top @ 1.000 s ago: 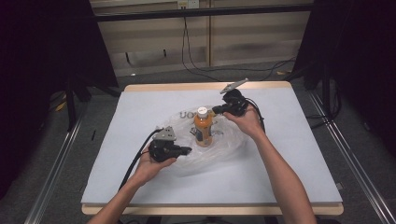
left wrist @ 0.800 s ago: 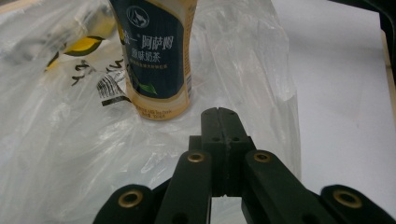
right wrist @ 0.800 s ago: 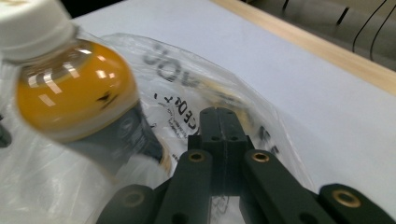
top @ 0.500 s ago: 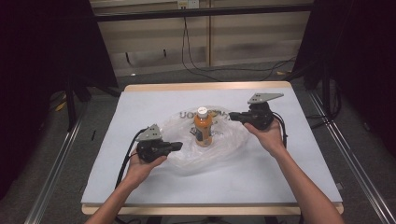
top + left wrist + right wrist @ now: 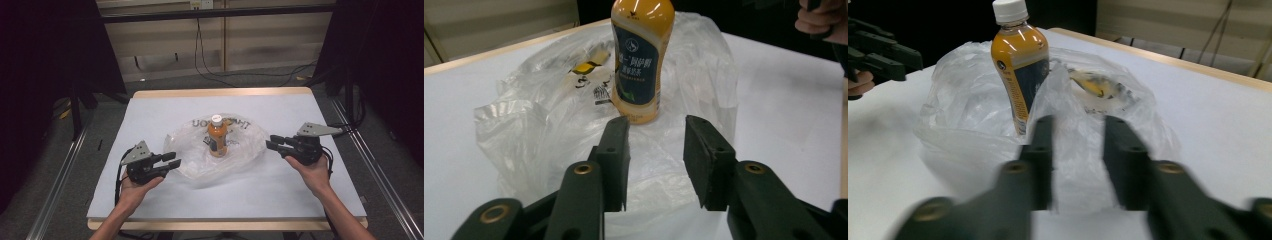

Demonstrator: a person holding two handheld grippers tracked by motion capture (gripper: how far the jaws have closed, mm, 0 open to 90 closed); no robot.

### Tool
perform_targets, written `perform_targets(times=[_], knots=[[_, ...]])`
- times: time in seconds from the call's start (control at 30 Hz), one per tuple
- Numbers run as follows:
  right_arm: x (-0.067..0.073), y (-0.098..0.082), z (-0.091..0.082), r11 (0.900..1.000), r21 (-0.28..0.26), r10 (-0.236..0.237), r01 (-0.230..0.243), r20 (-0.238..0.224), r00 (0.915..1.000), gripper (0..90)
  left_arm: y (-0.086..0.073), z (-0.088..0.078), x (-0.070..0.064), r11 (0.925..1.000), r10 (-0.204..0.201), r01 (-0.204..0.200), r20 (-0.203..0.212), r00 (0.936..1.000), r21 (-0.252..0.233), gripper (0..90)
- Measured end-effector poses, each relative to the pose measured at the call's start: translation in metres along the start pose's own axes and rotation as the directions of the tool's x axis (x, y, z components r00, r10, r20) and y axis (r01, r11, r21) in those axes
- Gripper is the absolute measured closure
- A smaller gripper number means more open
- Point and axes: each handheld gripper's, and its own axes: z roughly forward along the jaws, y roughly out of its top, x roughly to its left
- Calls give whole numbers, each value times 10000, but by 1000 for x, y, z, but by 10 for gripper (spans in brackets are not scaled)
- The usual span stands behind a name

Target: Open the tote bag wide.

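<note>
The bottle stands upright on the loose plastic bag — both grippers, left and right, flank it, jaws just opened, empty; tugging the bag could topple it.

Your table has a white top with a light wood edge showing at 12 and 6 o'clock. A crumpled clear plastic bag with dark lettering lies flat on it near center. An orange drink bottle with a white cap stands upright on the bag, slightly toward 12 o'clock. The remaining white surface surrounds the bag.
</note>
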Motion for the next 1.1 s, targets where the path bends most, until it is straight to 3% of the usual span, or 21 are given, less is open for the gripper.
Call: perform_targets(times=[0.07, 0.1, 0.13, 0.17, 0.2, 0.23, 0.27, 0.3, 0.33, 0.4, 0.47, 0.57, 0.73, 0.87, 0.93, 1.0, 1.03, 1.1], knots=[[1, -2, -5, 9999, -109, 43, -42, 130, 9999, 559, 0, -3, -1, 10000, 55, -57, -166, 9998, -74, 528], [5, -6, -16, 9991, -414, 51, -46, 132, 9999, 433, -1, -7, -2, 9999, 70, -77, -451, 9990, -151, 450], [6, -7, -19, 9985, -541, 37, -21, 299, 9995, 381, -2, -9, -3, 9997, -10, 0, -420, 9991, -248, 400], [6, -7, -19, 9985, -541, 37, -21, 299, 9995, 381, -3, -12, -4, 9995, -4, -17, -639, 9980, -318, 400], [9, -11, -26, 9976, -690, 68, -41, 380, 9993, 278, -6, -15, -7, 9995, 124, -153, -1012, 9948, -280, 341], [11, -13, -28, 9970, -771, 97, -53, 568, 9983, 203, -6, -15, -7, 9995, 124, -153, -1012, 9948, -280, 304], [11, -13, -28, 9970, -771, 97, -53, 568, 9983, 203, -7, -17, -8, 9993, 191, -223, -1022, 9946, -301, 304], [12, -15, -30, 9968, -792, 115, -58, 713, 9974, 141, -8, -18, -7, 9993, 220, -249, -1006, 9947, -276, 277], [16, -20, -33, 9963, -864, 100, -15, 978, 9952, 58, -11, -21, -9, 9994, 81, -118, -1105, 9938, -336, 206], [19, -26, -37, 9939, -1106, 91, 34, 1123, 9936, 22, -13, -23, -9, 9994, 70, -107, -1112, 9938, -325, 170], [22, -31, -41, 9911, -1319, -8, 166, 1193, 9929, 15, -17, -25, -9, 9990, 58, -107, -1124, 9936, -424, 122], [26, -39, -48, 9904, -1385, 206, -36, 1215, 9924, 10, -29, -33, -8, 9978, -477, 411, -1324, 9901, -525, 75], [29, -55, -61, 9940, -1091, 243, -92, 1376, 9902, 17, -35, -42, -10, 9981, -444, 369, -1576, 9865, -502, 41], [28, -65, -69, 9921, -1206, 538, -356, 1519, 9869, 21, -44, -49, -12, 9993, -159, 117, -1244, 9921, -342, 35], [27, -69, -77, 9911, -1305, 505, -269, 1815, 9821, 34, -44, -52, -11, 9978, -385, 302, -1447, 9887, -592, 23], [26, -69, -79, 9896, -1368, 691, -444, 1817, 9809, 38, -44, -53, -9, 9983, -160, 55, -1810, 9833, -586, 23], [26, -70, -78, 9891, -1394, 727, -467, 1874, 9796, 41, -44, -52, -10, 9977, -322, 201, -1913, 9810, -645, 23], [26, -70, -78, 9891, -1375, 781, -520, 1914, 9784, 41, -45, -52, -10, 9979, -335, 222, -1899, 9812, -617, 24]])
